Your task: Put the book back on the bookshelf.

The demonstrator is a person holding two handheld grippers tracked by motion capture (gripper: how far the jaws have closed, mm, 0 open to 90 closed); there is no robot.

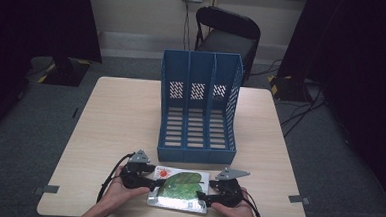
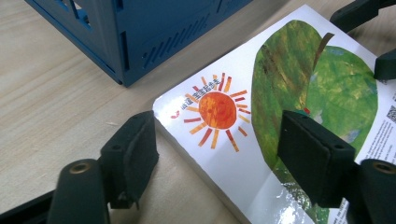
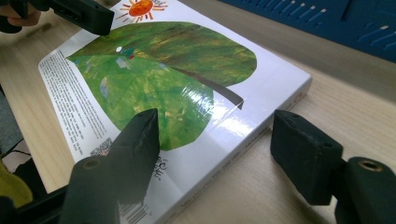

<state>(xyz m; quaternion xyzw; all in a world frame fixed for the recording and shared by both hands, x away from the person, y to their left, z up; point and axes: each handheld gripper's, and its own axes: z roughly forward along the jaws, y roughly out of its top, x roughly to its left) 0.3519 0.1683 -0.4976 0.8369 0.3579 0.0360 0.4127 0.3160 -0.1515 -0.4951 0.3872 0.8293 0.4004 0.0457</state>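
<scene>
Books: one book [image 1: 179,189], flat, just before the blue file rack [image 1: 199,105].
Rack slots: three.
Left gripper [image 1: 153,182]: wide, straddling the book's corner.
Right gripper [image 1: 200,195]: wide, likewise.

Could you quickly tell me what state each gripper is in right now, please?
Left gripper: open, jaws straddling the book's corner, not pressing.
Right gripper: open, jaws straddling the book's edge.

book [image 3: 187,84] print too small to read (barcode, QR code)
</scene>
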